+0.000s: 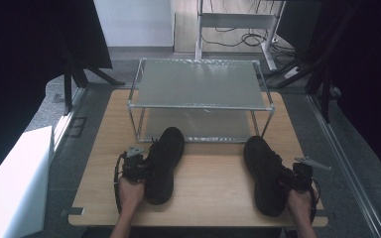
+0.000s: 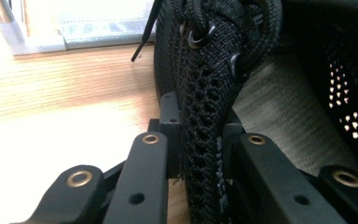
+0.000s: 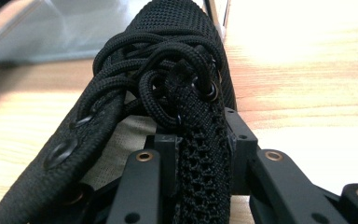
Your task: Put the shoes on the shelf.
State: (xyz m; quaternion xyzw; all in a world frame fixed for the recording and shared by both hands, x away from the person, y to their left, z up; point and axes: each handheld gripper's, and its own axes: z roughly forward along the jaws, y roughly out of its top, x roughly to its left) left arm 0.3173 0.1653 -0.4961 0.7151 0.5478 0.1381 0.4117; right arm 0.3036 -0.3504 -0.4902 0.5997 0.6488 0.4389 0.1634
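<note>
1. The left claw (image 1: pixel 146 168) is being held at the near left of the worktop (image 1: pixel 213 183) – its jaws are being pressed onto the outer side wall of the left shoe (image 1: pixel 163 163), with the black mesh caught between them in the left gripper view.
2. The right claw (image 1: pixel 284 179) is being held at the near right, its jaws being pinched on the side wall of the right shoe (image 1: pixel 265 173) just below the top eyelet, as seen in the right gripper view.
3. Both shoes are being kept flat on the wood, well apart from each other, heels toward the near edge and toes pointing at the rack (image 1: pixel 201 96).
4. The laces (image 3: pixel 158 70) of the right shoe are being seen bunched over its tongue – knotted loosely, black like the mesh.
5. Farther back, the wire rack is being shown standing at the middle of the worktop, with the left shoe's toe just before its lower shelf (image 1: pixel 198 126).
</note>
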